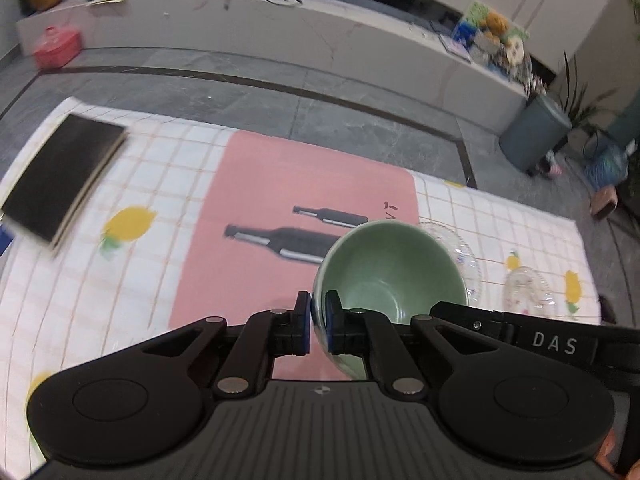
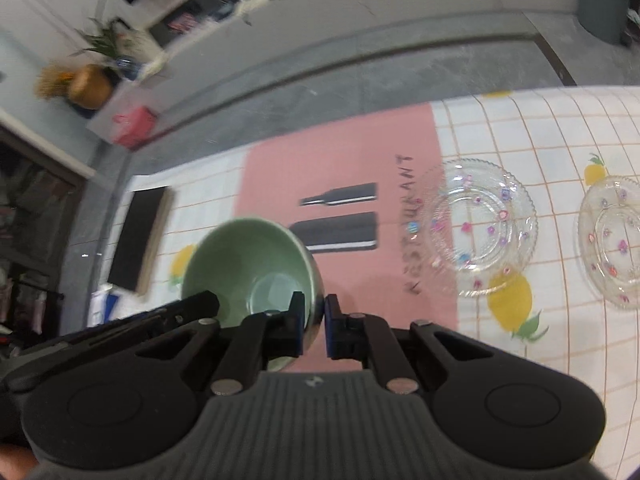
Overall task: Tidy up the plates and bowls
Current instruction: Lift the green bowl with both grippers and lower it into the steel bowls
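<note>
Leftmost, far corner of the checked lemon-print tablecloth (image 1: 168, 148): black book (image 1: 60, 176), lying flat, well apart from the dishes. Next, centre of the cloth: pink placemat (image 1: 264, 184) printed with two dark bottles and the word RESTAURANT. Above the near part of that mat, clear of the surface: green ceramic bowl (image 1: 390, 270), tilted, empty, pinched at opposite sides of its rim. On its left side, left gripper (image 1: 318, 322) clamped tight on the rim, one pad outside the wall, one inside. On its right side, right gripper (image 2: 313, 326) likewise closed on the same bowl (image 2: 244, 256), rim wall squeezed between the blue pads. Further right, on the cloth and overlapping the mat's right edge: clear glass plate (image 2: 480, 228) with small coloured flowers, flat. Far right, near the cloth's edge: second glass plate (image 2: 612, 244) of the same pattern, apart from the first, partly cut off in the right wrist view.
</note>
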A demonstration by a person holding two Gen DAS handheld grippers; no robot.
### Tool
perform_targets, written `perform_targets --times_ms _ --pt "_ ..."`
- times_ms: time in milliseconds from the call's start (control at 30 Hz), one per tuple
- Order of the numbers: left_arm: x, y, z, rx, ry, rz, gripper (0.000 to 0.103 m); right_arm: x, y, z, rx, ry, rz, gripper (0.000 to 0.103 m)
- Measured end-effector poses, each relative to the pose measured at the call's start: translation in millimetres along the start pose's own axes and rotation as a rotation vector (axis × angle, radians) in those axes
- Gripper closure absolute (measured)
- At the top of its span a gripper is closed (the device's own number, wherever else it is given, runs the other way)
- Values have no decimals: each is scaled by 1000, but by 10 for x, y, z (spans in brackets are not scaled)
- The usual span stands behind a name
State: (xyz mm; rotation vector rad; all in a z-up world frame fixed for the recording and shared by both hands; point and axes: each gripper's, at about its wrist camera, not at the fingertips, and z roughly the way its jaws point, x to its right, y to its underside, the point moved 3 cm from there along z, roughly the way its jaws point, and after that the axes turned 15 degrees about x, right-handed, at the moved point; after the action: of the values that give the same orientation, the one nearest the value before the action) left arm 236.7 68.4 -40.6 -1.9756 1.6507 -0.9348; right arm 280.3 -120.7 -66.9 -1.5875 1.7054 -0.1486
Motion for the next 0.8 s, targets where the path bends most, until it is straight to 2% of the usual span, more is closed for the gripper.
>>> perform_targets --times_ms 200,433,633,800 --pt "-128 308 -749 73 -11 -67 96 -233 488 -642 32 -66 -40 95" --pt "-283 822 -1283 122 -30 -139 95 -283 1093 -1089 19 -128 -38 95" --pt "-508 1280 -1226 50 8 -271 95 -170 1451 -1134 -17 -106 -28 94" --pt "-613 1473 -1067 4 -21 -281 95 -101 1690 -957 -72 -69 -25 95"
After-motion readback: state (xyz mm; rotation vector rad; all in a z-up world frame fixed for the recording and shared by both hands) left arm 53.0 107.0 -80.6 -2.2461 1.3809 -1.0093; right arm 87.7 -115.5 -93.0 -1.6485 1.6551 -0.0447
